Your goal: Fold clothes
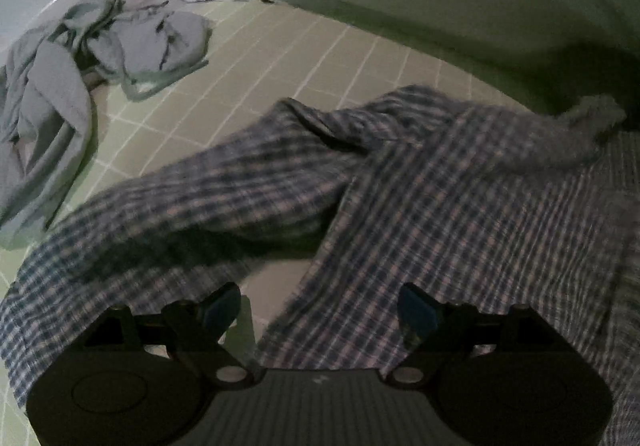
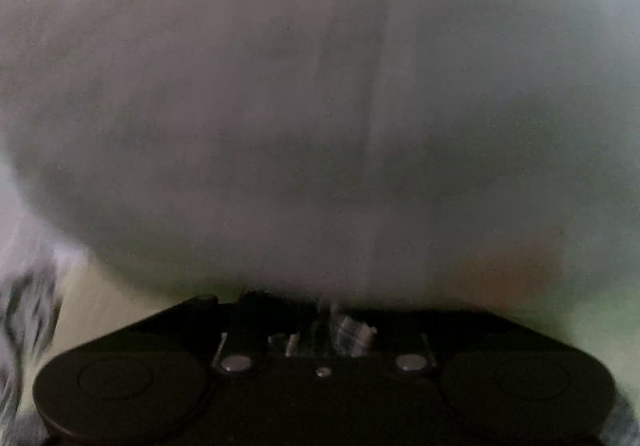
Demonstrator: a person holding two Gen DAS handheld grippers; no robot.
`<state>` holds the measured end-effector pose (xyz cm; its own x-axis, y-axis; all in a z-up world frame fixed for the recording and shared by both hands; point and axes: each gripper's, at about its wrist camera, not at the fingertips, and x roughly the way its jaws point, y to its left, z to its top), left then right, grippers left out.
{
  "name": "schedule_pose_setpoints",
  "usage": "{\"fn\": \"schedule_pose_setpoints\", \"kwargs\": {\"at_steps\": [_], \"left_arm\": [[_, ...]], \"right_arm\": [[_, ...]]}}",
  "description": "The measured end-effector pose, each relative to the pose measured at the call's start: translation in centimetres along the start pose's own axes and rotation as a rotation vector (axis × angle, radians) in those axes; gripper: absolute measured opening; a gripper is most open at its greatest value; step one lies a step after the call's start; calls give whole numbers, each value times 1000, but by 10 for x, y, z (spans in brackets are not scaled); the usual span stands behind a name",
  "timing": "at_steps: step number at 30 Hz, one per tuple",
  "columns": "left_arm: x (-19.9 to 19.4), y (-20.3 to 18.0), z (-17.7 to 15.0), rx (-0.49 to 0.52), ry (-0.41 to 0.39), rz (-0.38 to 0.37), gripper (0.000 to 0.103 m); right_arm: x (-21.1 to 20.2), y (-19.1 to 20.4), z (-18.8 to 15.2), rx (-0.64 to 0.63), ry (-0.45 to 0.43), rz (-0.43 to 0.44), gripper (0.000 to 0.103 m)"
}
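Plaid shirt (image 1: 400, 182) is what we are folding, and we start at the left gripper (image 1: 320, 310): its blue-padded fingers (image 1: 418, 312) stand spread apart and released, with the shirt's frayed hem lying just ahead of them and over the right-hand one. The right gripper (image 2: 320, 320) looks clenched, with a scrap of checked cloth bunched at its centre, so we judge it is grasping the shirt; that view is otherwise blur. From the left fingers the shirt spreads toward 12 and 3 o'clock across the pale tiled surface (image 1: 280, 58), one sleeve trailing to 9 o'clock, part of it seemingly lifted at 2 o'clock. We expect thin, light woven cotton: limp, not slippery, sagging and creasing wherever it goes unsupported. We would pinch it at a hem corner or shoulder seam. At 10 o'clock, well apart, lies a crumpled grey garment (image 1: 80, 78). We can read no label or writing anywhere.
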<state>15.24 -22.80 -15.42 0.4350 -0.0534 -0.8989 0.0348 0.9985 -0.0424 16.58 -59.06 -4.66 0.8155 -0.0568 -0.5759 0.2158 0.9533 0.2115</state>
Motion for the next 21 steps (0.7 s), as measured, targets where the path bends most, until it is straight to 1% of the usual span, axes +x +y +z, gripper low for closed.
{"fn": "schedule_pose_setpoints", "kwargs": {"at_steps": [1, 2, 4, 6, 8, 9, 12, 13, 16, 17, 18, 21], "left_arm": [[1, -2, 0, 5, 2, 2, 87], [2, -4, 0, 10, 5, 3, 87], [3, -7, -1, 19, 8, 5, 87], [1, -10, -4, 30, 8, 7, 87], [1, -14, -6, 40, 14, 13, 87], [1, -15, -7, 44, 14, 16, 87], [0, -18, -2, 64, 1, 11, 87], [-1, -20, 1, 72, -6, 6, 87], [-4, -23, 17, 88, -46, 9, 88], [-4, -22, 24, 86, -59, 10, 89], [-3, -19, 31, 67, -70, 17, 90], [2, -7, 54, -5, -100, 44, 91]], "right_arm": [[-1, 0, 4, -15, -24, -29, 58], [0, 1, 3, -46, -14, -65, 73], [-1, 3, -8, -116, 24, -129, 71], [-15, 1, -29, -143, 28, -144, 74], [-29, -3, -50, -143, 36, -166, 78], [-35, -5, -61, -143, 40, -178, 79], [-44, -16, -91, -112, 104, -187, 79], [-45, -20, -96, -102, 118, -194, 79], [-43, -32, -103, -74, 139, -224, 82], [-41, -34, -100, -66, 138, -230, 83], [-37, -35, -92, -59, 129, -231, 83], [-27, -35, -72, -53, 105, -232, 86]]}}
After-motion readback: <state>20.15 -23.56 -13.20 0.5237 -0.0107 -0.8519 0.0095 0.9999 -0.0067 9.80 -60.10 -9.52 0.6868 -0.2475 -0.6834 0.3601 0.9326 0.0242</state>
